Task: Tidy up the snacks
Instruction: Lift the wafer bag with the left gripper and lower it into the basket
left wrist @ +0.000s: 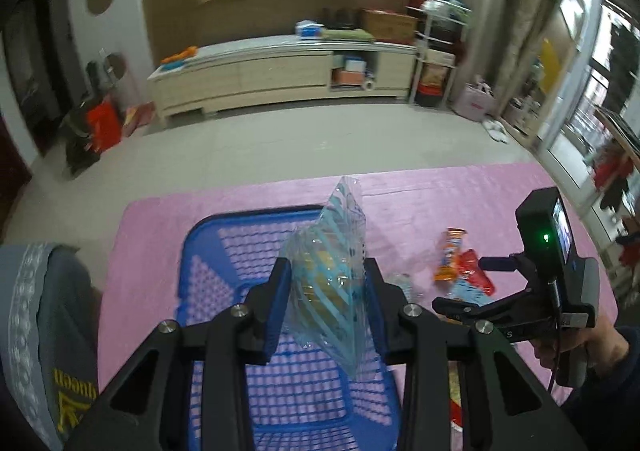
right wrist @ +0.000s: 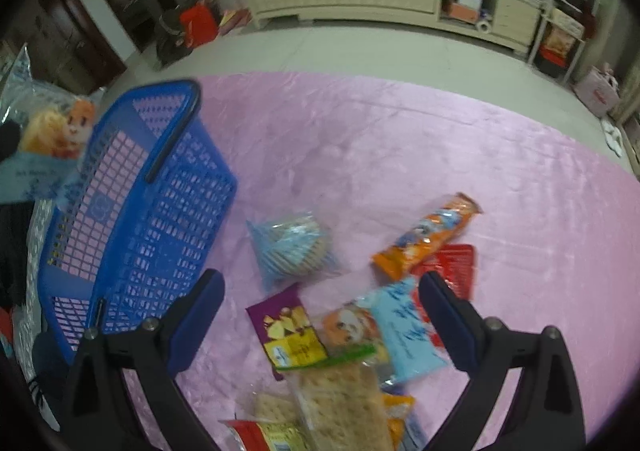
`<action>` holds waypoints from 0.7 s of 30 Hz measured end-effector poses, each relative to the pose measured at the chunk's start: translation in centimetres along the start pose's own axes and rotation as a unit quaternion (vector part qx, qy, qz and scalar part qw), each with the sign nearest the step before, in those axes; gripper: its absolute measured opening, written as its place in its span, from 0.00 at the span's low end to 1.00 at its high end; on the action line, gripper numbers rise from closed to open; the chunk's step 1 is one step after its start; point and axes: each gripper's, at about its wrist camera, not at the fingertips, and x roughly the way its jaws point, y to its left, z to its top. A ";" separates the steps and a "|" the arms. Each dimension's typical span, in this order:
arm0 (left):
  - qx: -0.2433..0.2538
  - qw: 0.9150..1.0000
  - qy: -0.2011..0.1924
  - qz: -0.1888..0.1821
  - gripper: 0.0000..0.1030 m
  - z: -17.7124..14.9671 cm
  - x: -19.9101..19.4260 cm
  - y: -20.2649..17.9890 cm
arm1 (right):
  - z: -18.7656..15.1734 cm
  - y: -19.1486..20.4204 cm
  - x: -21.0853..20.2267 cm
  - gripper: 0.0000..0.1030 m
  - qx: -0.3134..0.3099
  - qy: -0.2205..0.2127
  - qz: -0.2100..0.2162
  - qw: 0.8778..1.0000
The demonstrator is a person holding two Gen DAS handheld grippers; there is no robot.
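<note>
So in the left wrist view your left gripper is pinching a crinkly clear-and-blue packet, mid-frame over the blue mesh basket. That film is slippery, so it could slide out early. In the right wrist view your right gripper is spread wide over the glossy snacks at lower centre, on a pink cloth.

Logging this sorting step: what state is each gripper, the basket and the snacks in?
Left gripper: shut on blue-striped packet, above the basket.
Right gripper: open, empty, over the snack pile.
Blue basket: upright, looks empty.
Orange packet: lying on pink cloth.
Purple packet: lying flat.
</note>
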 end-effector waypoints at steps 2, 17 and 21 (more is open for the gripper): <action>-0.005 1.000 0.008 0.008 0.33 -0.5 0.5 0.9 | 0.5 0.9 1.2 0.96 -0.009 0.007 0.004 1.000; 0.013 0.993 0.094 0.064 0.34 -1.2 8.0 3.7 | 2.1 0.4 9.8 0.97 -0.053 0.075 -0.031 0.995; 0.012 0.992 0.105 0.074 0.34 -1.2 9.3 4.2 | 2.6 -0.2 10.8 0.97 -0.051 0.080 -0.026 0.995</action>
